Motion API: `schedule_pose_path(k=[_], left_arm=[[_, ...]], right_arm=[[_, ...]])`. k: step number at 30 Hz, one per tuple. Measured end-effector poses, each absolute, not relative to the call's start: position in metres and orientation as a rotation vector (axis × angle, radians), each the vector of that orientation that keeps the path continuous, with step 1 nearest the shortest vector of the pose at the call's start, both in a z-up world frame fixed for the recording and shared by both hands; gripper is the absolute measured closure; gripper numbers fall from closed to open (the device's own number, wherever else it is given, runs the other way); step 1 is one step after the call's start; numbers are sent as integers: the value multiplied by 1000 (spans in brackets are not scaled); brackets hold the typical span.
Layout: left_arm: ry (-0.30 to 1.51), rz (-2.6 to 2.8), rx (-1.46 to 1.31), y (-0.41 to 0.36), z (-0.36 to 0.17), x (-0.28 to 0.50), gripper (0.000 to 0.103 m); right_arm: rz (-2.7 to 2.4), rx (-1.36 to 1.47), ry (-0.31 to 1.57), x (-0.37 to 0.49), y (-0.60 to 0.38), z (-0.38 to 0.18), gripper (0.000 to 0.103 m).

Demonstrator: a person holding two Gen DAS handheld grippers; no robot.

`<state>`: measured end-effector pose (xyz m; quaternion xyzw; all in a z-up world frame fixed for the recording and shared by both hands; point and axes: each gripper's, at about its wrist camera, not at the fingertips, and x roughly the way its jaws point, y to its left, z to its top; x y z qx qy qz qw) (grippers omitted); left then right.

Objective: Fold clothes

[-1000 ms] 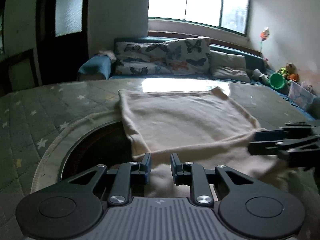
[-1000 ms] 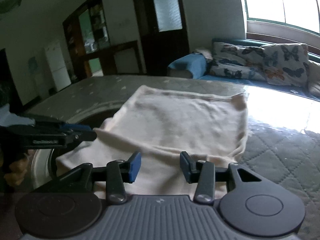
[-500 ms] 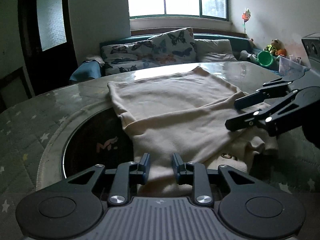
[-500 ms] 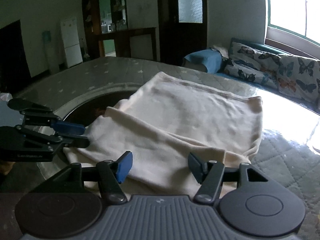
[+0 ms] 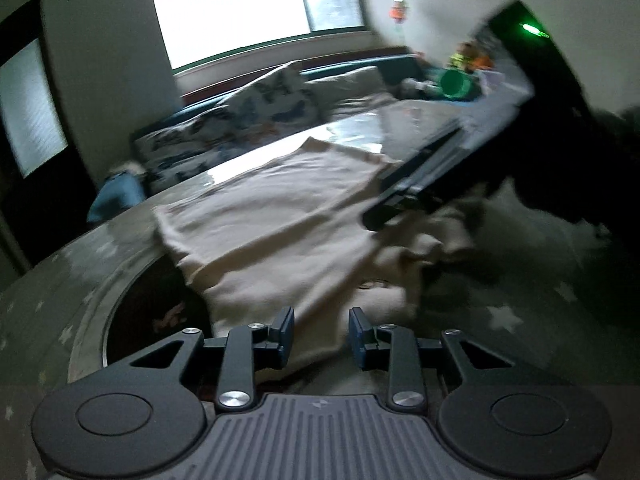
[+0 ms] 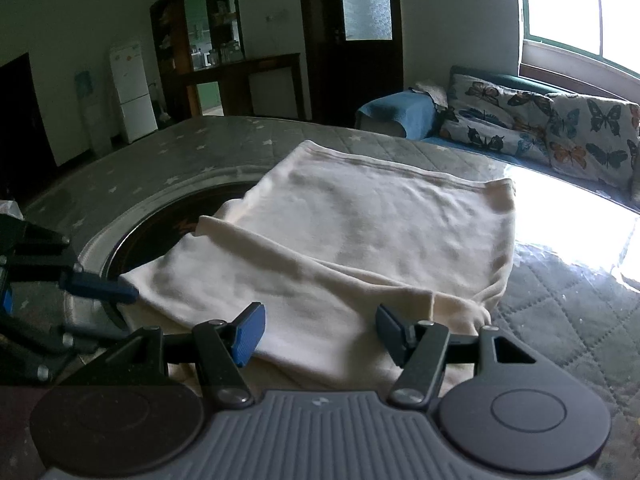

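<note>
Fingers (image 5: 286, 330) opening, apart over cream garment (image 6: 360, 240).

Window: a wide green-framed window (image 6: 580, 12) blazing white, glare spilling across the glossy surface below it.
Sofa: a blue sofa (image 6: 396, 114) under the sill, butterfly-print cushions (image 6: 560, 128) lined along its back.
Walls: pale and plain, dim away from the daylight.
Door: a dark wooden door (image 6: 352, 36) with a frosted pane, just left of the sofa.
Far corner: a white fridge (image 6: 132, 92) beside a dark shelf unit (image 6: 216, 52) with a green-lit opening behind it.
Tabletop: a grey quilted cover with pale stars (image 6: 192, 140), a round dark cut-out (image 6: 168, 228) in it.
Toys: a green bucket (image 5: 456, 84) among blurred bright toys at the sofa's end.
</note>
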<state>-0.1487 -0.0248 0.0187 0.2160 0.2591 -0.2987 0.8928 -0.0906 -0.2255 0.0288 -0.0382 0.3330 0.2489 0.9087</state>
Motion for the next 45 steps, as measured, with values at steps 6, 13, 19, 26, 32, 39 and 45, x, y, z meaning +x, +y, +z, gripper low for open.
schedule_pose_path(k=[6,13,19,26,32,39,45], left_arm=[[480,-669,544,-32,17,-161,55],[470,-711,563,-33,16,-167,55],[454,-706,605,-44,9,-165,55],[423,-670,534,-47,18,-152,93],[446,-594,427,-39,35,-118,96],[466,-572,356,-36,50,-82,97],[474,-546,344,-32,55,-65,99]], right_arm=[[511,-58,678,-90,-231,32,38],[500,-43,665,-90,-236,37,38],[504,-45,660,-91,-235,37,38],[509,-32,646,-93,-238,40,38],[549,-15,617,-97,-239,47,28],[668,-126,587,-111,-214,48,27],[671,-175,599,-113,-207,44,26]])
